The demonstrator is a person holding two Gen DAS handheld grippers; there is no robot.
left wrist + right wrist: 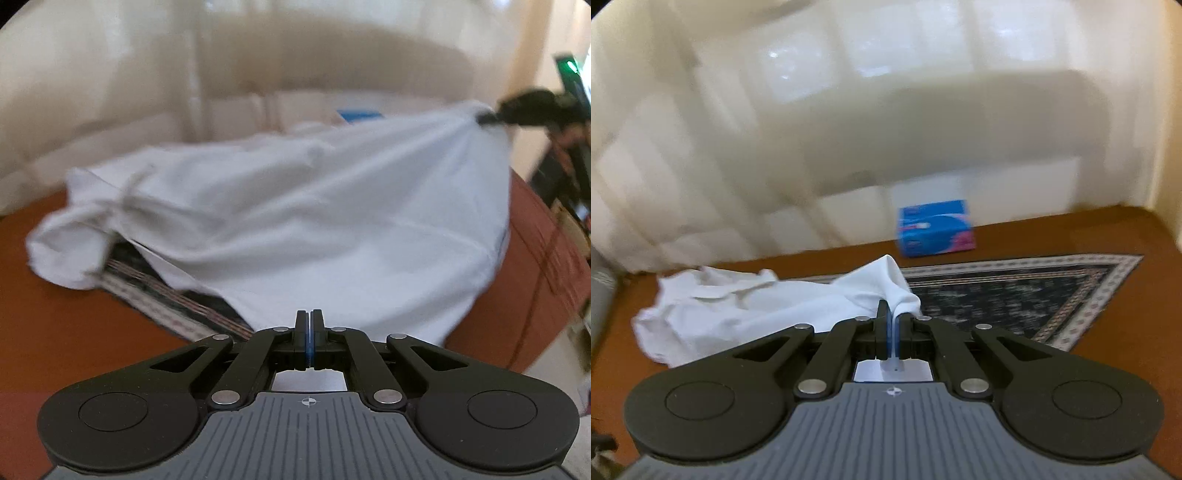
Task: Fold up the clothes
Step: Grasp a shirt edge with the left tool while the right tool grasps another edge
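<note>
A white garment stretches between my two grippers above a patterned rug. In the left wrist view my left gripper is shut at the garment's near edge, and white cloth shows beneath its fingers. The garment's far corner rises to the upper right, where my right gripper pinches it. In the right wrist view my right gripper is shut on a fold of the garment. The rest of the cloth trails down to the left in a crumpled heap.
The rug lies on a brown surface. A blue box stands at the far edge by a white tiled wall. Dark clutter sits at the right edge in the left wrist view.
</note>
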